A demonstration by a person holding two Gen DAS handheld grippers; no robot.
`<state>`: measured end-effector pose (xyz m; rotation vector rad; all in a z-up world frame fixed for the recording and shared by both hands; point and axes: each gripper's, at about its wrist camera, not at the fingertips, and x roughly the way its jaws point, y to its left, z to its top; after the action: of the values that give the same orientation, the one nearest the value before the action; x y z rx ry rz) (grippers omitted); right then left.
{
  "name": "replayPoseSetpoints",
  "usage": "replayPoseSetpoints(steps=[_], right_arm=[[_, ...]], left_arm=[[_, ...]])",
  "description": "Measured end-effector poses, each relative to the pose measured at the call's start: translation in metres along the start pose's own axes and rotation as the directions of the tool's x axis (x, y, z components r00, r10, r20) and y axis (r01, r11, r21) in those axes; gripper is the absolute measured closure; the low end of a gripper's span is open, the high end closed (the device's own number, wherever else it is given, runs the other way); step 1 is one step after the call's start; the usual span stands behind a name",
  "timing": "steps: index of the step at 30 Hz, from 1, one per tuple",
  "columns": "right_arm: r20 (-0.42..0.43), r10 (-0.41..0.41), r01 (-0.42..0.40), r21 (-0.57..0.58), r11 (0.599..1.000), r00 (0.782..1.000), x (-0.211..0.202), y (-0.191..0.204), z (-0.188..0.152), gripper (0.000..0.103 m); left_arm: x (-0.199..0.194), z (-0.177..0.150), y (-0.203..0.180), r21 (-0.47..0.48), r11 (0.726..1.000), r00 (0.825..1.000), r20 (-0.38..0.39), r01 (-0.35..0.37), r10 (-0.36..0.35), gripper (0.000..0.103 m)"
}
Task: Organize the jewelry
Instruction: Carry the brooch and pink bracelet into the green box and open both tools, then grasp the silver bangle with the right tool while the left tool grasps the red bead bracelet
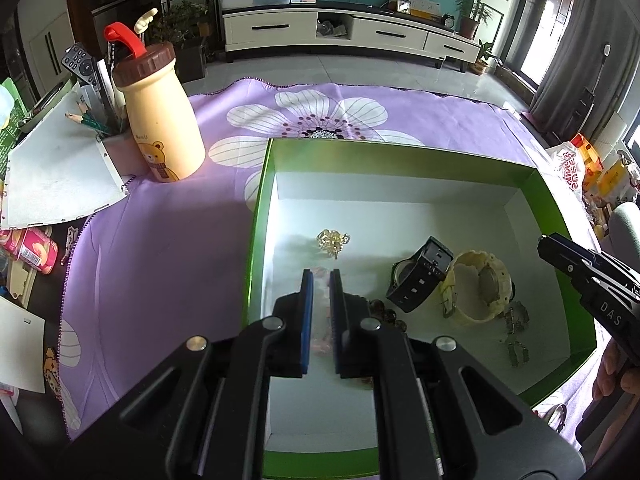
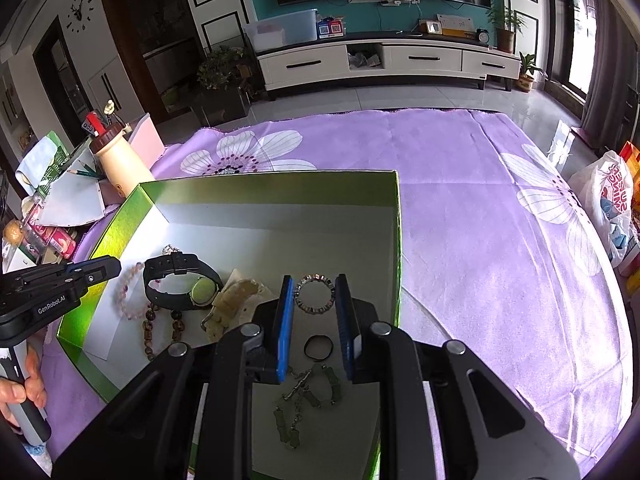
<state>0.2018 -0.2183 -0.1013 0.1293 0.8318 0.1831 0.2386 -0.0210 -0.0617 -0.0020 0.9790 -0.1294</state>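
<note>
A green box [image 1: 260,200] with a white floor holds a black watch [image 1: 420,276], a cream watch [image 1: 480,288], a gold brooch [image 1: 333,240], brown beads [image 2: 160,324], a grey link chain [image 2: 308,396] and a small black ring [image 2: 318,347]. My left gripper [image 1: 321,276] hangs over the box's left part, its pads nearly together on a pink bead bracelet [image 2: 126,296] that trails onto the floor. My right gripper [image 2: 315,280] is over the right part. A silver ring-shaped bracelet [image 2: 314,294] spans exactly between its pads.
The box sits on a purple flowered cloth [image 2: 500,240]. A cream bear bottle [image 1: 160,120], a pencil holder [image 1: 116,148] and papers [image 1: 56,176] stand at the left. A white plastic bag [image 2: 608,196] lies at the right edge. A person's hand [image 2: 20,384] grips the left handle.
</note>
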Motion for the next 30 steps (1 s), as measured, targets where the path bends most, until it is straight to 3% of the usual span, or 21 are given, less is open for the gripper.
replayPoseSetpoints(steps=[5,11,14,21,30], right_arm=[[-0.009,-0.002,0.002,0.014,1.000,1.000,0.001,-0.002,-0.002,0.081],[-0.005,0.001,-0.001,0.016,1.000,1.000,-0.005,-0.004,-0.004,0.080],[0.004,0.008,-0.008,0.015,1.000,1.000,-0.011,-0.003,-0.005,0.074],[0.041,0.043,-0.043,-0.010,0.999,0.998,-0.044,-0.002,-0.019,0.073],[0.070,0.094,-0.091,-0.047,0.995,0.993,-0.093,-0.005,-0.051,0.073]], left_arm=[[-0.002,0.000,-0.002,0.009,1.000,1.000,0.005,-0.001,0.001,0.092],[-0.010,-0.003,-0.006,0.019,1.000,1.000,0.017,0.012,-0.012,0.075],[-0.021,-0.006,-0.009,0.021,1.000,0.999,0.034,0.024,-0.025,0.063],[-0.054,-0.016,-0.019,0.028,0.998,0.994,0.091,0.061,-0.063,0.039],[-0.118,-0.059,-0.043,0.067,0.987,0.973,0.170,0.145,-0.154,0.037]])
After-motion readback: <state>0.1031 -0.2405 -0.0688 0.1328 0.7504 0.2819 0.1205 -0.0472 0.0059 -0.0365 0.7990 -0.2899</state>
